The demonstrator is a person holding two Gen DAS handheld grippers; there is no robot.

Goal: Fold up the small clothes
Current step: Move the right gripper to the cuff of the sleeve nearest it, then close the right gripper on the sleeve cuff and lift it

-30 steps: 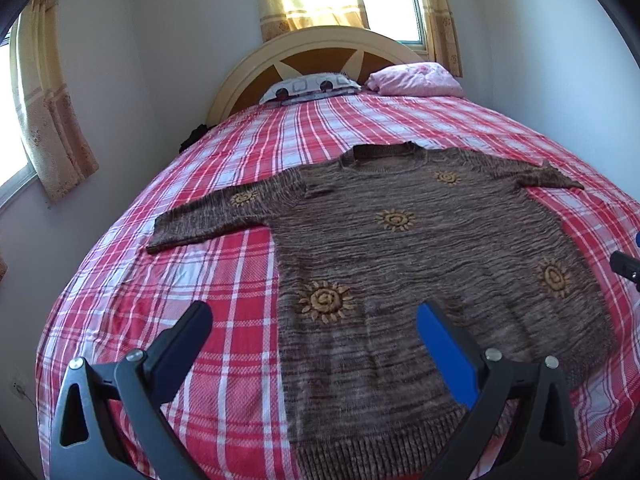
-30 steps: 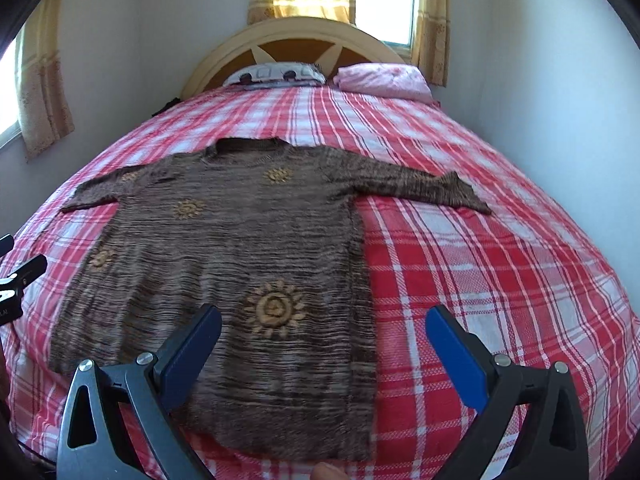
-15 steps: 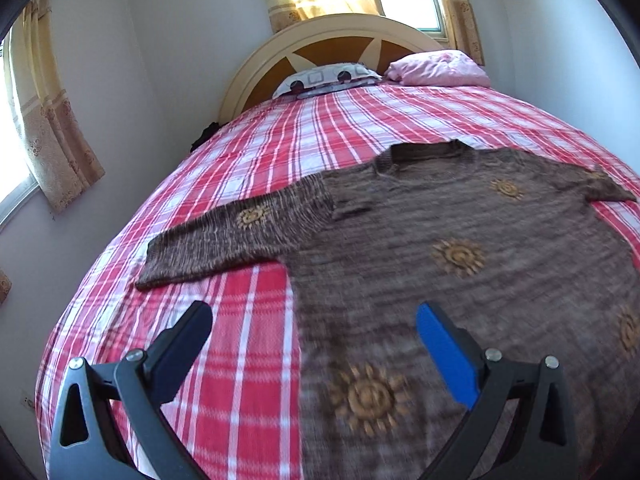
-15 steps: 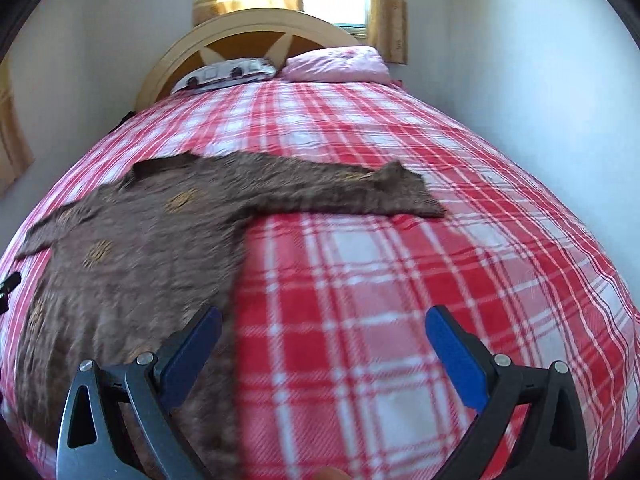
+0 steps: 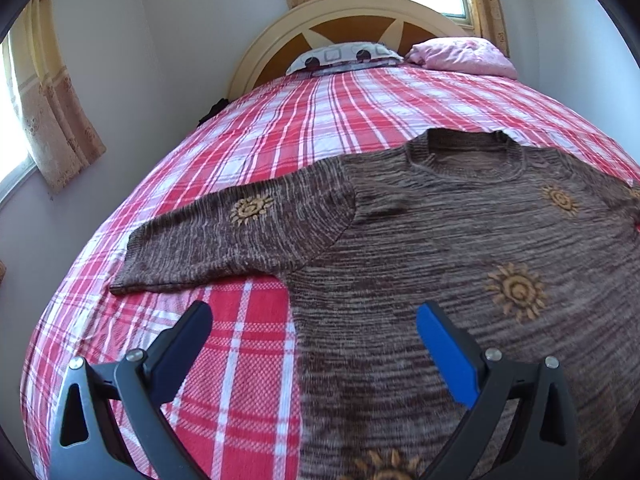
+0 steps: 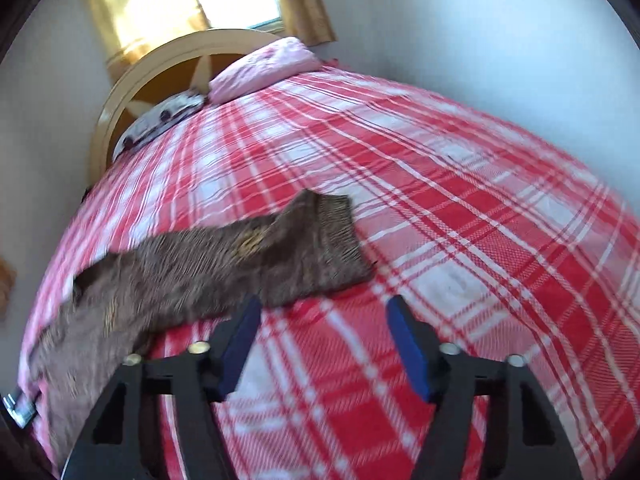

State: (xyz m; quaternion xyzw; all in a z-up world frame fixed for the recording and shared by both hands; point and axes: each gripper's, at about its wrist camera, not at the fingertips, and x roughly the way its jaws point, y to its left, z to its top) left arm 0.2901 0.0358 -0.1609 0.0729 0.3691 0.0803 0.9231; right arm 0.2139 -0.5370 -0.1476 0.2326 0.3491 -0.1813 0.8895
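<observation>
I see bare red plaid bedspread [image 6: 460, 240] past the sleeve's ribbed cuff [image 6: 340, 232]. The brown knit sweater [image 5: 440, 240], dotted with orange suns, lies flat on the bed. My left gripper [image 5: 314, 334] gapes wide above its side edge; my right gripper [image 6: 322, 320] has just been narrowing, nothing between.

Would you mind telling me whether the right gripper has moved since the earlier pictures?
Yes. The right gripper has swung rightward from the brown knitted sweater's body to its sleeve cuff, judged against the red plaid bedspread; its jaws have just been closing, with nothing between them.
</observation>
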